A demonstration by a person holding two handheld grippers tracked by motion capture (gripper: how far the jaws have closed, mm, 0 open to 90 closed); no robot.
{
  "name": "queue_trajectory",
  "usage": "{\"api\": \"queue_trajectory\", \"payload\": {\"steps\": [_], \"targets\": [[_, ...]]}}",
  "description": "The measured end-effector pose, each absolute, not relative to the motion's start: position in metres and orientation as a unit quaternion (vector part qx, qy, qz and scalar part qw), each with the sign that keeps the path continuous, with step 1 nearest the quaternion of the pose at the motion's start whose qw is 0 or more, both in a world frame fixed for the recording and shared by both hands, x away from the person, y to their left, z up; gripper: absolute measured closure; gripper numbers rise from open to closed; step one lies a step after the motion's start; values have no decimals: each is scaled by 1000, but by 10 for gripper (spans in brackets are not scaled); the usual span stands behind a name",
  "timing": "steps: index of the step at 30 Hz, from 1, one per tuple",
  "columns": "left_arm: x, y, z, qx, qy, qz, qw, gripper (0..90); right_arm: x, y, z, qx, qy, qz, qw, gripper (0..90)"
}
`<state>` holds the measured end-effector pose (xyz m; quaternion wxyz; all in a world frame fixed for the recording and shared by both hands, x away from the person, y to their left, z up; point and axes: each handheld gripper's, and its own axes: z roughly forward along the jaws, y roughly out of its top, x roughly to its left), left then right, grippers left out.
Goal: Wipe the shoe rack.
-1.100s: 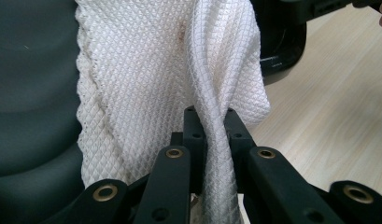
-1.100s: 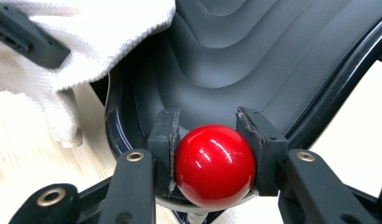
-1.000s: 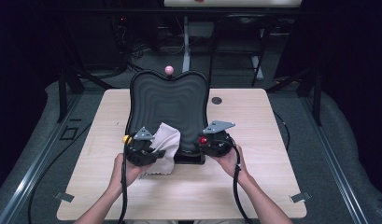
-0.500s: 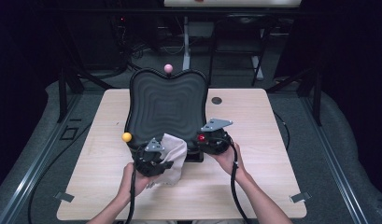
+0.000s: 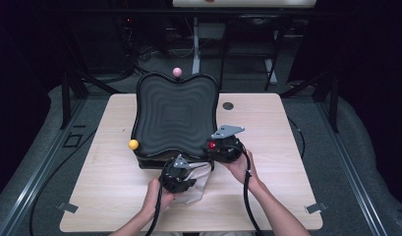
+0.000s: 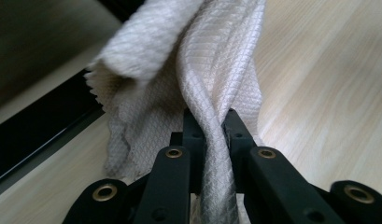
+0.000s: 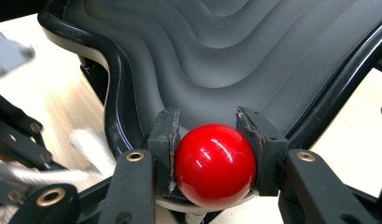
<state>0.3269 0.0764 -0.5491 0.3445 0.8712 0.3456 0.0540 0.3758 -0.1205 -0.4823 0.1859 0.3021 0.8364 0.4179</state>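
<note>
A black tray (image 5: 176,115) with a rippled surface stands tilted on the table, with a pink ball (image 5: 177,72) at its far edge and a yellow ball (image 5: 133,144) at its left. My right gripper (image 5: 219,147) is shut on the red ball (image 5: 212,146) at the tray's near right corner. In the right gripper view the pads (image 7: 166,135) press both sides of the red ball (image 7: 214,163). My left gripper (image 5: 187,172) sits low in front of the tray, shut on a white cloth (image 5: 196,189). The cloth (image 6: 212,60) bunches up between the left gripper's (image 6: 212,123) jaws.
The wooden table (image 5: 287,147) has bare room on both sides of the tray. A small dark disc (image 5: 228,105) lies to the tray's far right. Cables trail from both grippers toward the near edge. Dark floor and stands surround the table.
My left gripper has carried the cloth off the tray's near left part, toward the person and down in front of the tray, which uncovered the yellow ball. The right gripper has kept still.
</note>
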Motion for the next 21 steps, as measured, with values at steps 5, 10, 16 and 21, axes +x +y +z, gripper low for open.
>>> {"api": "queue_trajectory", "payload": {"steps": [5,10,16,21], "targets": [[331,67,-560,858,360,63,360,822,376,-121,-483,302,835,421,185,599],[332,62,-564,845,368,81,380,821,376,-121,-483,303,834,423,185,600],[332,57,-557,830,362,119,407,818,376,-120,-484,306,831,426,186,599],[335,51,-555,814,363,136,432,818,375,-121,-484,307,831,425,186,599]]}}
